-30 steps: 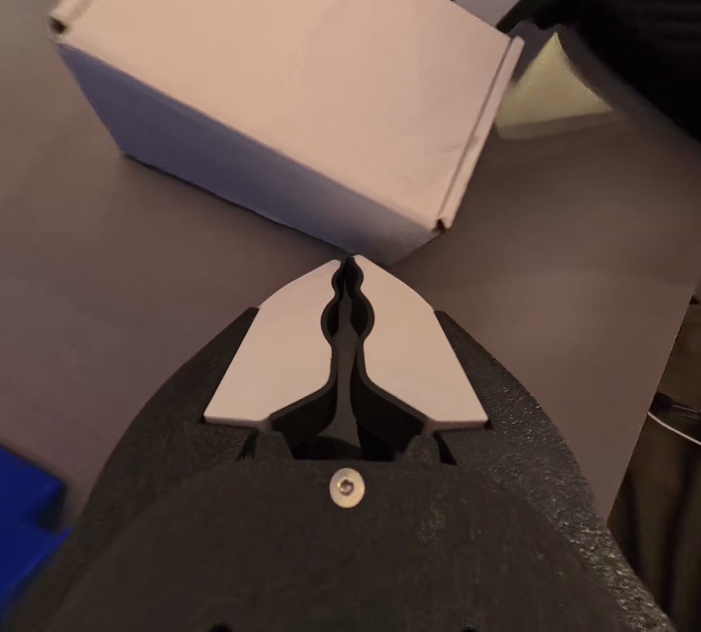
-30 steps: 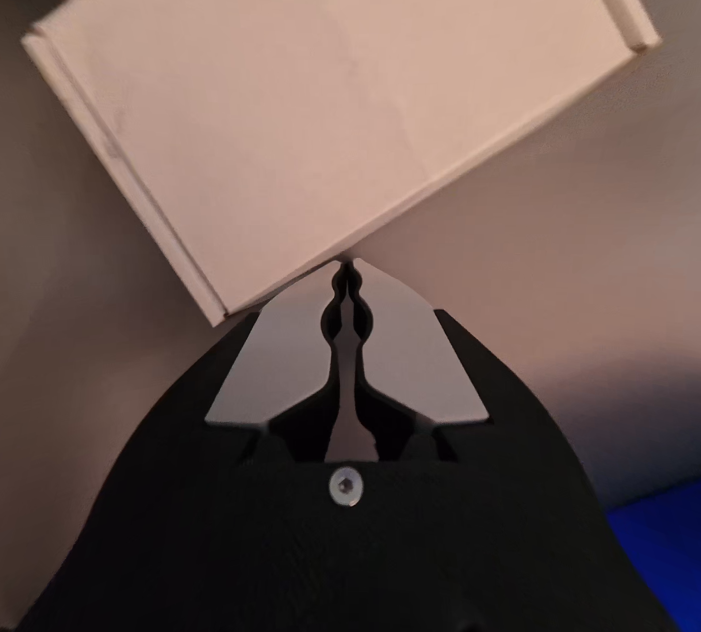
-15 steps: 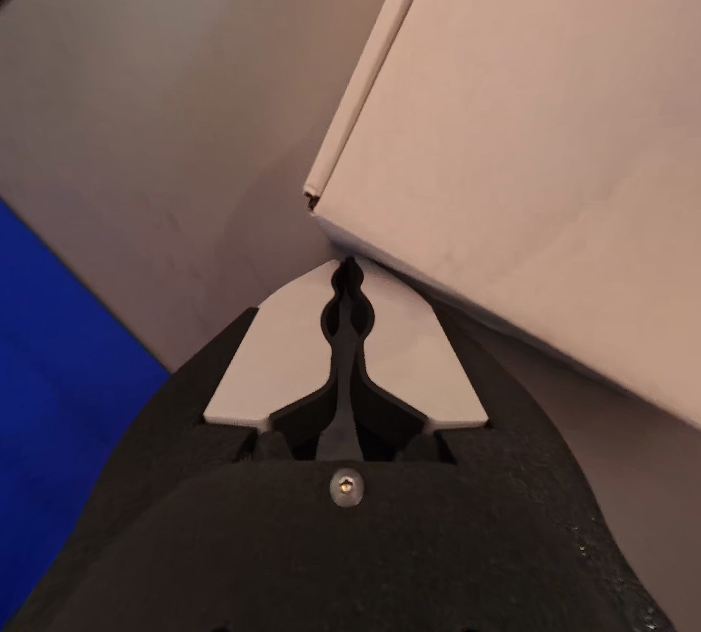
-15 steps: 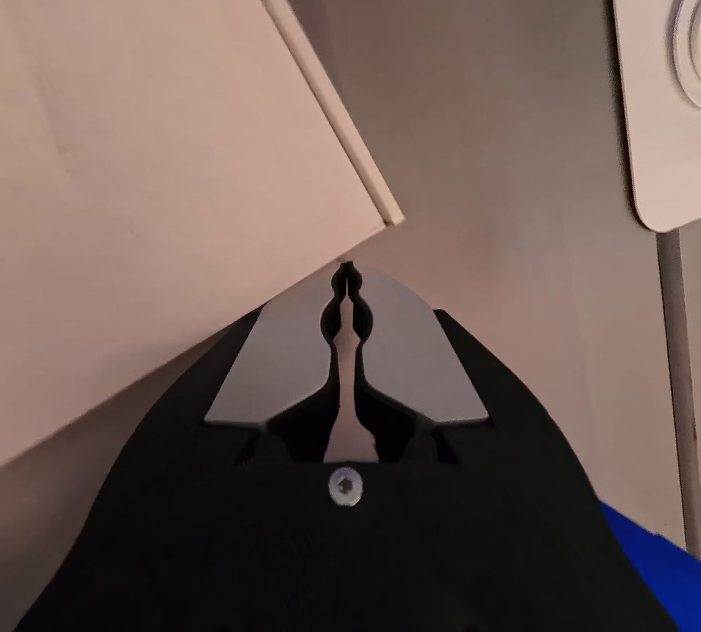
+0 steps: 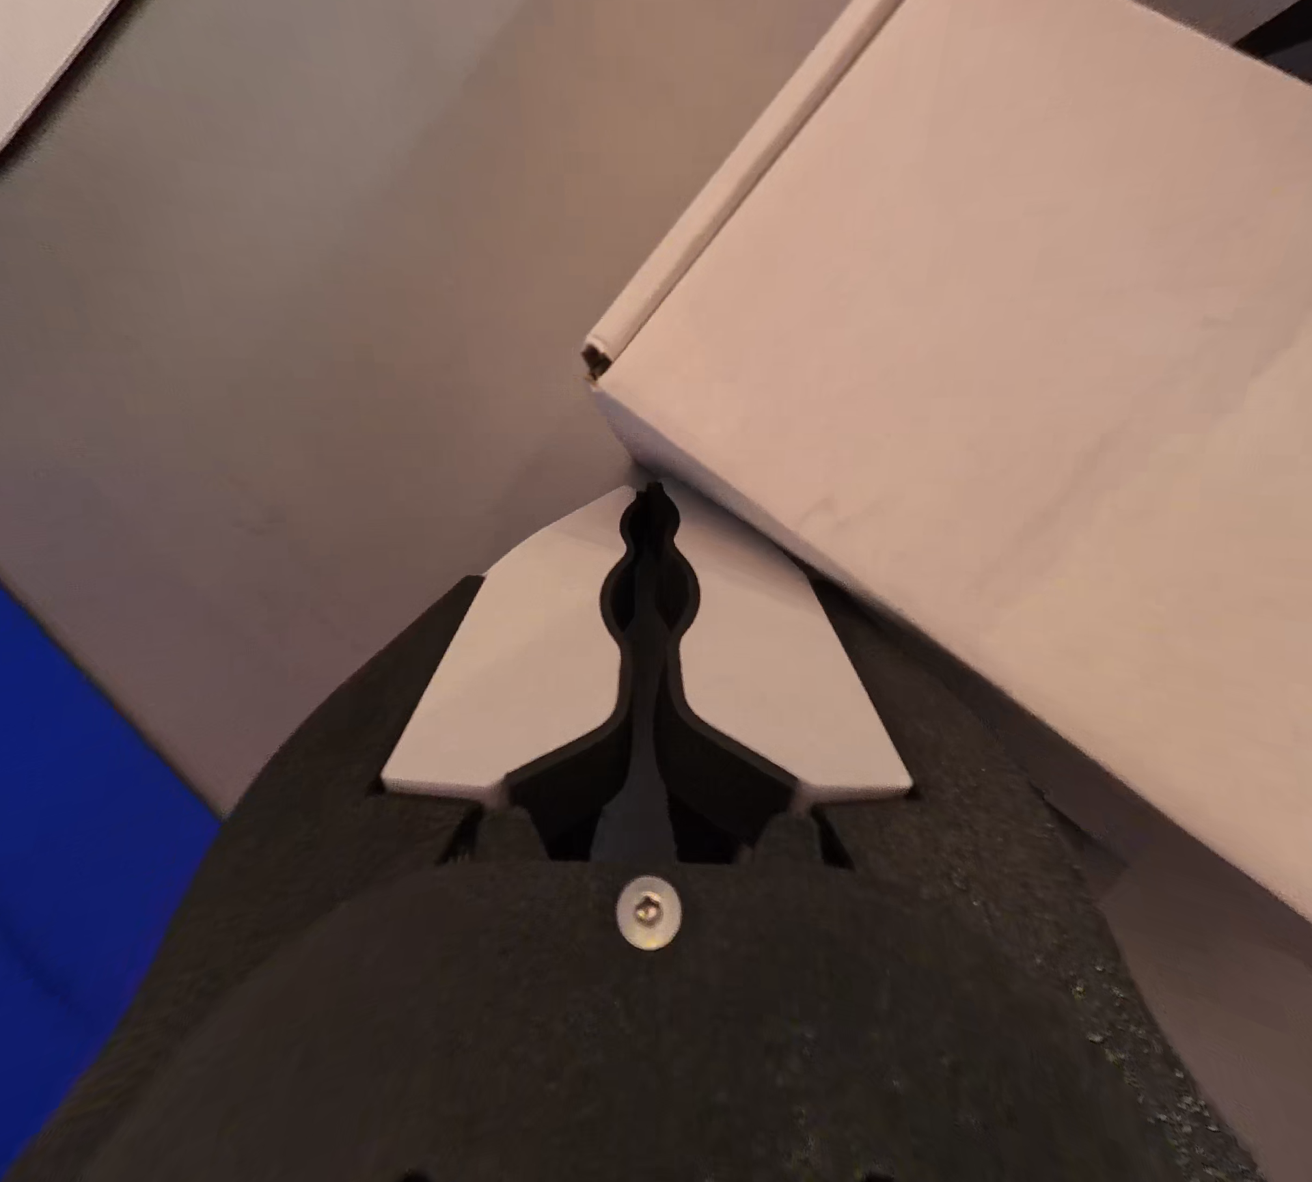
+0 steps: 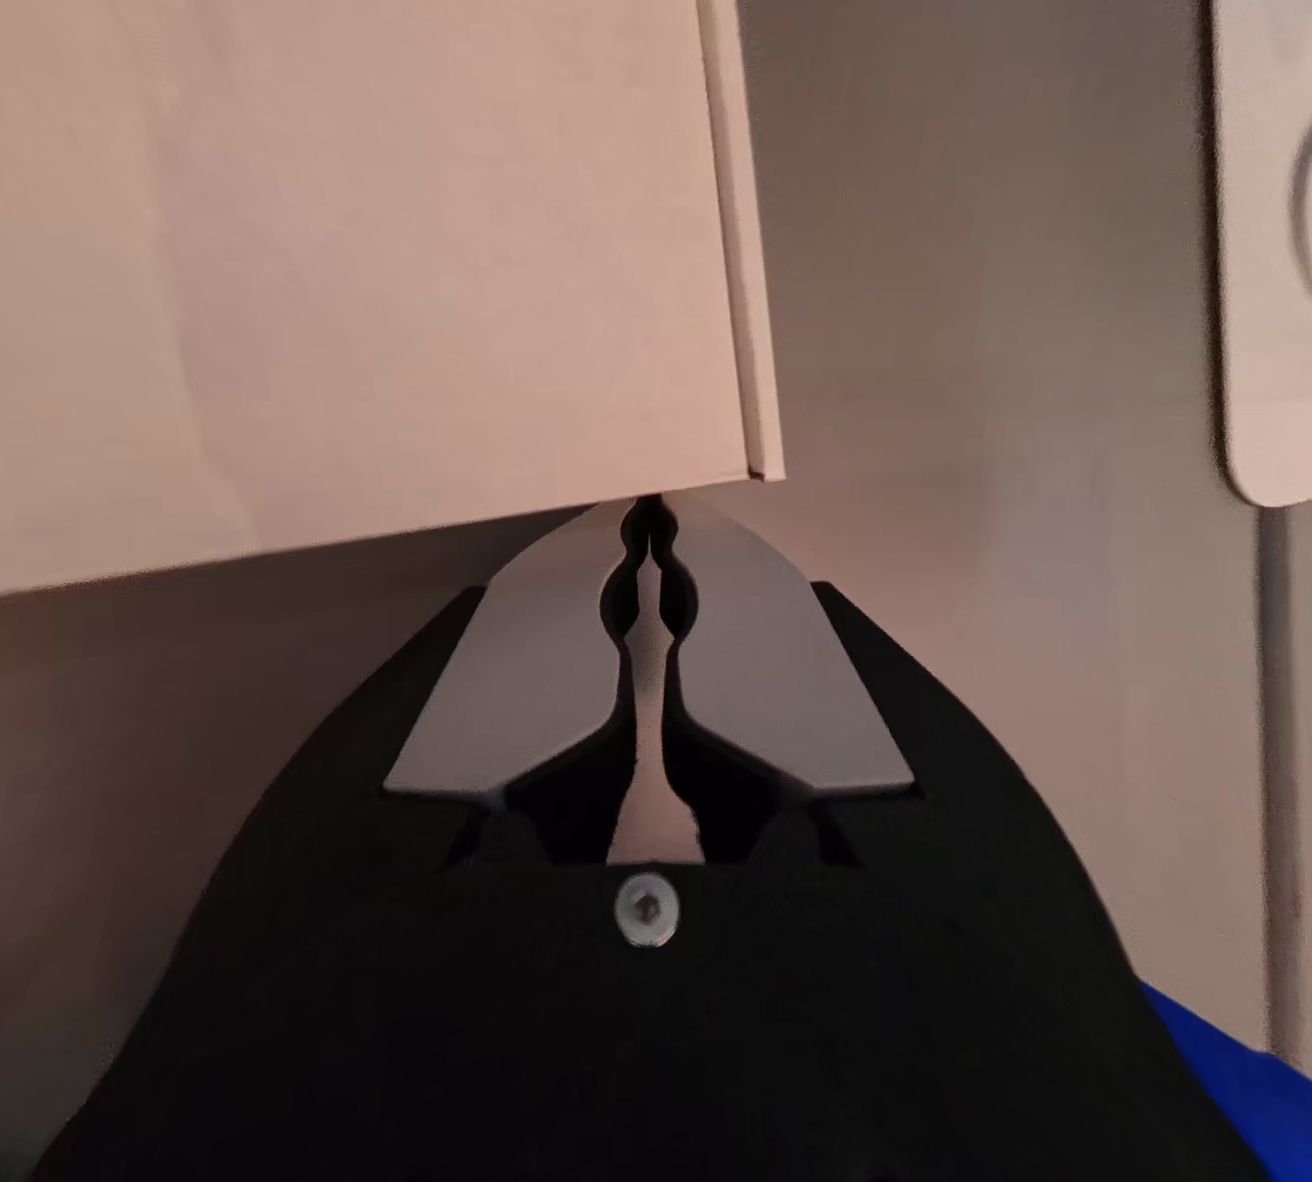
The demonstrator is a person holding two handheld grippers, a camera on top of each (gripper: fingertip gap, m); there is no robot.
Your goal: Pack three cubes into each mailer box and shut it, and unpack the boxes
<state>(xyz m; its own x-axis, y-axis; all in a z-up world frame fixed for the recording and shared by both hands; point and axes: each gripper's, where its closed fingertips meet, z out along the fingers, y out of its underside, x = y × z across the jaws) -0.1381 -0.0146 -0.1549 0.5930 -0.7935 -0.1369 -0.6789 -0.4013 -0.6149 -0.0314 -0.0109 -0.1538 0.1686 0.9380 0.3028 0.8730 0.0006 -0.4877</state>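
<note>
Box [image 6: 369,189] squarer to jaws than before

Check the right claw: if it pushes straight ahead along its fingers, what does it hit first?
Most likely the closed white mailer box. The right claw is shut, its tips right at the box's near edge close to the corner. Contact can't be confirmed; depth is unclear in this view.

Dim warm light falls on a grey tabletop [image 5: 319,296] edged by blue floor [image 5: 71,793].
</note>
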